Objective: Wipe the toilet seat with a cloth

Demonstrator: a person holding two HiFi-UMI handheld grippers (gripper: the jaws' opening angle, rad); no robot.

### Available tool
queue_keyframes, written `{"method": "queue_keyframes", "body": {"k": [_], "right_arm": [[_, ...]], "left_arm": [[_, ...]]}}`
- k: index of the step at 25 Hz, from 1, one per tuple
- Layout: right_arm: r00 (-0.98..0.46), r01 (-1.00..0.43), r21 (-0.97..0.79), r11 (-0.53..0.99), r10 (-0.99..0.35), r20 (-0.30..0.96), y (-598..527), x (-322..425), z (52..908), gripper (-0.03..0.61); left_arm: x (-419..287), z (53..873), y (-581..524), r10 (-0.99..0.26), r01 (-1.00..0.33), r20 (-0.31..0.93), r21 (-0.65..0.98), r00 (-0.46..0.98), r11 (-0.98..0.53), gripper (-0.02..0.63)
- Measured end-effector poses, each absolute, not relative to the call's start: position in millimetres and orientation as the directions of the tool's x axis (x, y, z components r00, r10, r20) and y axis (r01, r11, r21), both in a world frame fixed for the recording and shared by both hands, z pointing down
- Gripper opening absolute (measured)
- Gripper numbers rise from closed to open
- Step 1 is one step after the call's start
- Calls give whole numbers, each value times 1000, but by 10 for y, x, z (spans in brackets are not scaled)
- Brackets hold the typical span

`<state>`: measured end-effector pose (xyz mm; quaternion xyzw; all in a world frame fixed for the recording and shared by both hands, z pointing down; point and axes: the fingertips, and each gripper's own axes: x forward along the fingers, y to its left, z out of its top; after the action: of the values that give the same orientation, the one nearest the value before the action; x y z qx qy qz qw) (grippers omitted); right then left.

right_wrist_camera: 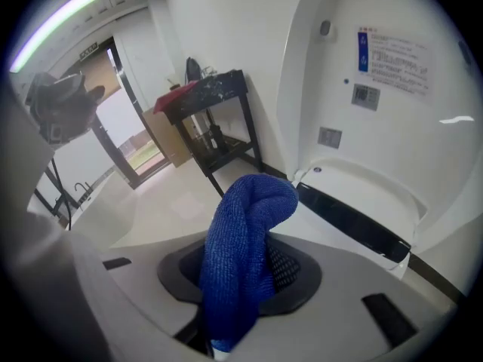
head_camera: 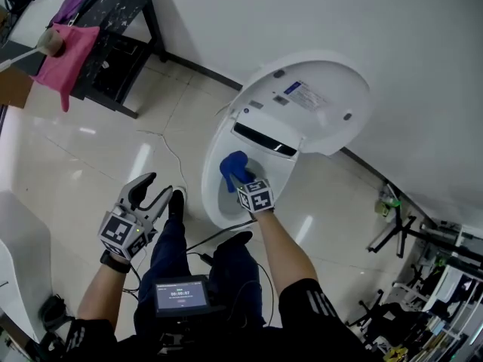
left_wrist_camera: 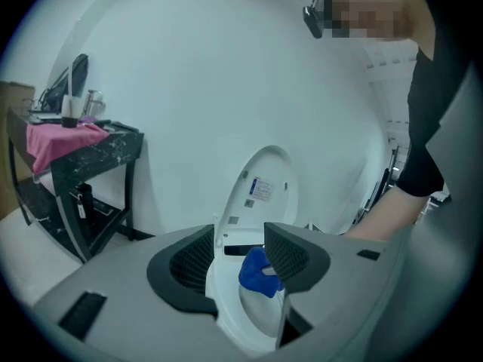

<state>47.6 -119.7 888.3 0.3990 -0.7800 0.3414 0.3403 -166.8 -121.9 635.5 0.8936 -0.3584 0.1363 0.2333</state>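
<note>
A white toilet stands with its lid (head_camera: 317, 100) raised against the wall and its seat (head_camera: 213, 179) down. My right gripper (head_camera: 245, 181) is shut on a blue cloth (head_camera: 234, 166), held over the seat's back part near the hinge. The cloth (right_wrist_camera: 241, 255) sticks up folded between the jaws in the right gripper view, with the lid (right_wrist_camera: 385, 89) close behind it. My left gripper (head_camera: 151, 191) hangs open over the floor left of the toilet, holding nothing. In the left gripper view the toilet seat (left_wrist_camera: 226, 292) and the blue cloth (left_wrist_camera: 256, 271) show between its jaws.
A dark table (head_camera: 113, 21) with a pink cloth (head_camera: 66, 55) draped over it stands at the back left. A cable (head_camera: 219, 236) runs across the tiled floor by the person's feet. Racks and equipment (head_camera: 430, 277) crowd the right side. A white object (head_camera: 19, 255) stands at the left edge.
</note>
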Motion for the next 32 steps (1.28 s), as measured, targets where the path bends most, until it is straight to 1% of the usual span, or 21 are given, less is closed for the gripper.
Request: {"method": "queue_keyframes", "body": {"k": [4,7,10,16,19,25,32], "right_arm": [[-445,-877,-260,404,-479,756,-1294,649,8316,141],[-437,-882,-228,412,-536,722,-1363,764,7890,141],[-423,-886,-179,428,-587,690,-1384,910,7468,141],[-407,-912,-202,358,-710,574,-1358,1210,6546,141],[-391,-920,-186,345,-763,515,-1328,1347,6101,141],[-360,-933,-137,333,-845,395,-1152,1632,5225,140],[-311,-950,-87,299,-910,274,-754,1946,4325,141]], "left_arm": [[-1495,6021,-1283,-577,-684,372,317,727,-657,202],[-1331,5749,-1365,-576,-673,351,322,738,-666,202],[-1200,5627,-1397,-548,-632,326,267,770,-728,202],[-882,5124,-1438,-521,-580,275,217,808,-786,202],[-732,4909,-1430,-507,-557,256,190,823,-809,202],[-399,4609,-1348,-480,-519,227,161,848,-840,202],[-61,4250,-1215,-447,-473,184,132,875,-871,202]]}}
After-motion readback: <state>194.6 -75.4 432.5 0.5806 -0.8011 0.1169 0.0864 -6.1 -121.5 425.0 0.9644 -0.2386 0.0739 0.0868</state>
